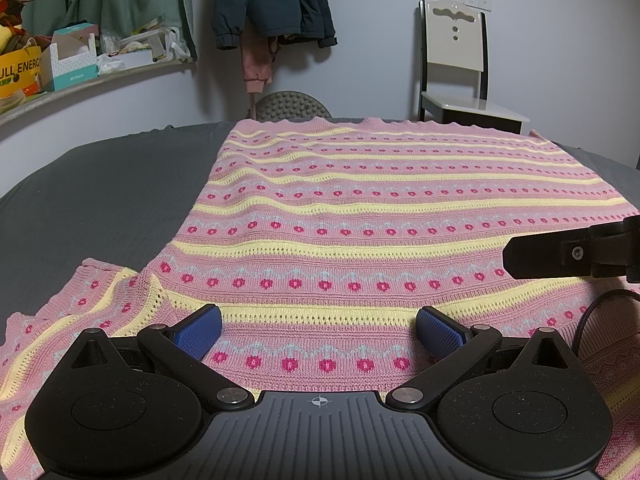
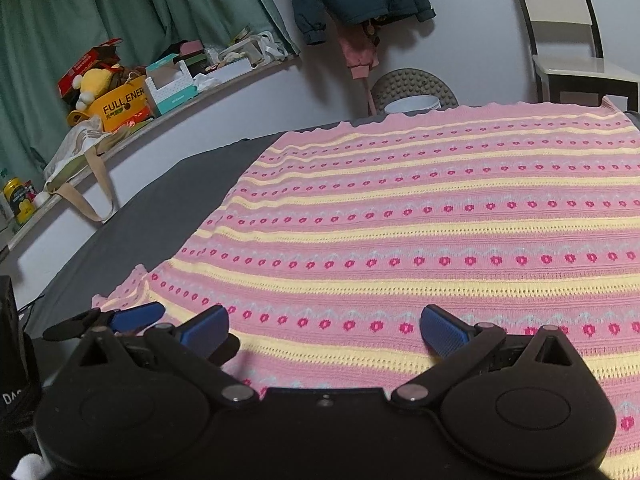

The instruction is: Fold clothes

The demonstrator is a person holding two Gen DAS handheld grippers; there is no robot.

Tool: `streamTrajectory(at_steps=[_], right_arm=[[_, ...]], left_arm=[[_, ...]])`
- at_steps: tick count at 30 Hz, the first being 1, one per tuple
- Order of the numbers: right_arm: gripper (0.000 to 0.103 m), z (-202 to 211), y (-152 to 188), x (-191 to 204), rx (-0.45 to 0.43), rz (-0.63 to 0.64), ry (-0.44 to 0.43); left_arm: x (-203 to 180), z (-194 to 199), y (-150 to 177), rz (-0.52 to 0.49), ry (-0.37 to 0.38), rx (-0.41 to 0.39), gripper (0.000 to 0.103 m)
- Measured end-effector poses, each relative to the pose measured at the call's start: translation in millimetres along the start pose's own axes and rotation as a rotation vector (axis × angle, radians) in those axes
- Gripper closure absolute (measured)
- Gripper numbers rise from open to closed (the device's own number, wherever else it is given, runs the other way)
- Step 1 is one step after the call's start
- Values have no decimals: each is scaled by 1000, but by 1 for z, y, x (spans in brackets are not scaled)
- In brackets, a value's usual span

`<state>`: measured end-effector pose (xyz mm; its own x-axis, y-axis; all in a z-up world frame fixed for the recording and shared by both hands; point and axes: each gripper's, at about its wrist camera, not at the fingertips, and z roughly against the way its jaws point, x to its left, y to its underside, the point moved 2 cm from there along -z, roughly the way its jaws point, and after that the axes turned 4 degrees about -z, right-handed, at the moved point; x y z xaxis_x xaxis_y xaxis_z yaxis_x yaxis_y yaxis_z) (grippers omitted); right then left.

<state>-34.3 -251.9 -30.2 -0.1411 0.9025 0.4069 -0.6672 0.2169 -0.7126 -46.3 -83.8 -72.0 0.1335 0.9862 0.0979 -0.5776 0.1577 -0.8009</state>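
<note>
A pink knitted sweater (image 1: 360, 216) with yellow stripes and rows of red flowers lies spread flat on a grey bed sheet (image 1: 100, 200). One sleeve (image 1: 80, 312) lies out to the left, slightly rumpled. My left gripper (image 1: 320, 332) is open just above the sweater's near end, with nothing between its blue pads. In the right wrist view the same sweater (image 2: 440, 208) fills the frame, and my right gripper (image 2: 326, 330) is open low over its near part. One finger of the right gripper (image 1: 560, 254) shows at the right edge. A blue pad of the left gripper (image 2: 136, 316) shows at the left.
A cream chair (image 1: 456, 52) stands past the far edge. Dark jackets (image 1: 276, 0) hang on the wall above a round grey studded stool (image 1: 294, 106). A cluttered ledge (image 2: 132, 92) and a green curtain (image 2: 100, 8) run along the left. Bare grey sheet lies left of the sweater.
</note>
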Motion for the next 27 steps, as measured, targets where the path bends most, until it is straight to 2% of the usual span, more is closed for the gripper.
streamTrajectory(at_steps=[27], right_arm=[[0, 0, -1, 4, 19, 2, -13]], left_arm=[[0, 0, -1, 0, 0, 1, 0]])
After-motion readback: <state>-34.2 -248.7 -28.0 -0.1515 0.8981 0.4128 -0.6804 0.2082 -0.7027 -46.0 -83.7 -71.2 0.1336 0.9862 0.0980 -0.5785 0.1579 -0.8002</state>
